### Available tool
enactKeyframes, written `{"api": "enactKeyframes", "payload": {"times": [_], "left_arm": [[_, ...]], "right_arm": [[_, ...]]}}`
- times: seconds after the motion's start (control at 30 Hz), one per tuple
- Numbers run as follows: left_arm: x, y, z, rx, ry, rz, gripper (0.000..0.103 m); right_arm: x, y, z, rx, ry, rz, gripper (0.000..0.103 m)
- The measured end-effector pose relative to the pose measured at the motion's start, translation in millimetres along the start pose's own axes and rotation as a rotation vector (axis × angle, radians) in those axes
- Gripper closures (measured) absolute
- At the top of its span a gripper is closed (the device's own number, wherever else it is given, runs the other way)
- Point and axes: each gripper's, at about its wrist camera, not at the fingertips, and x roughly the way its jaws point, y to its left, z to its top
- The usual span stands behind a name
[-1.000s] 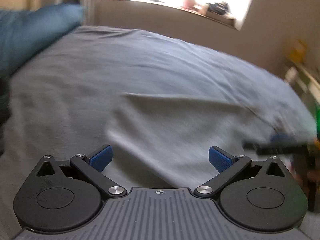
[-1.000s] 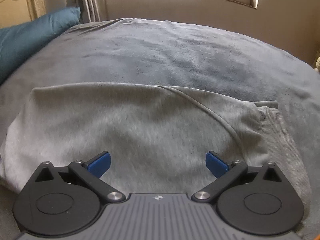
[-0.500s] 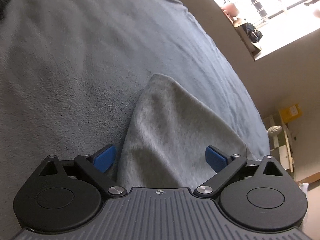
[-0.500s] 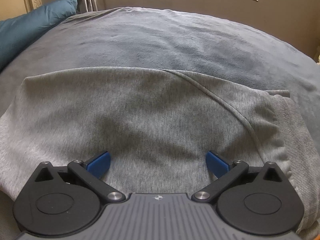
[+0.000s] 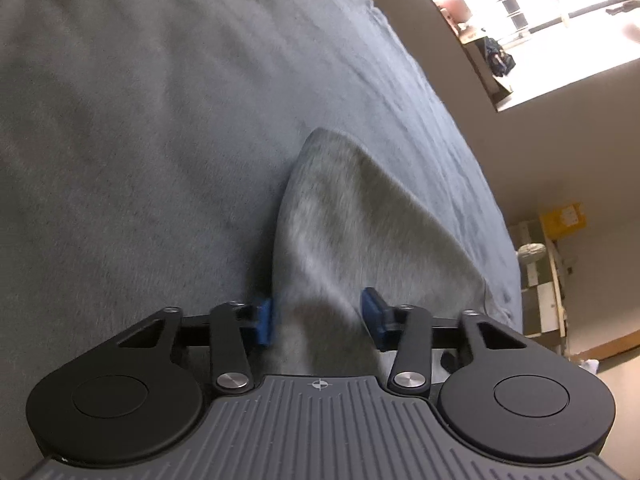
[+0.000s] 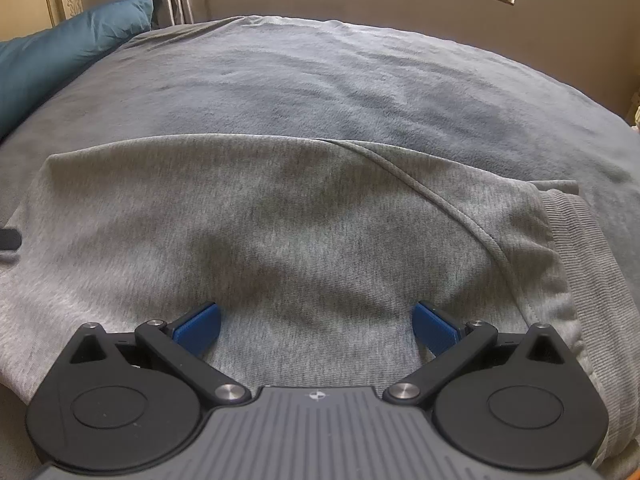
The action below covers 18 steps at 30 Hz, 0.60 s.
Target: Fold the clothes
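Grey marl sweatshirt (image 6: pixel 280 232), fleecy knit with ribbed hem at right, lay flat on a grey plush blanket (image 6: pixel 360 92); its near edge was cut off below both views. Left gripper (image 5: pixel 318 316) was closing, a raised fold of the sweatshirt (image 5: pixel 340 240) between its blue pads; right gripper (image 6: pixel 316 324) stood wide over the cloth, holding nothing; teal pillow (image 6: pixel 68 52) at far left.

The left tongs (image 5: pixel 318 316), black-armed with blue pads, are closing on a bunched corner of light grey fleecy garment (image 5: pixel 352 232) lying on the darker grey-blue blanketed bed (image 5: pixel 140 140). A bright window (image 5: pixel 560 8) shows upper right.
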Motion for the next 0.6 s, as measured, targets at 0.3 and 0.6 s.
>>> {"api": "enactKeyframes", "payload": {"times": [0.3,0.6], "left_arm": [[-26,-52,-1,-0.016,-0.041,-0.050,0.094],[-37,-122,-7,0.106,-0.060,-0.053,0.094]], "right_arm": [[1,0,-1,-0.010,-0.014,0.003,0.000],[-31,-9,-5,-0.059,-0.105,0.074,0.001]]}}
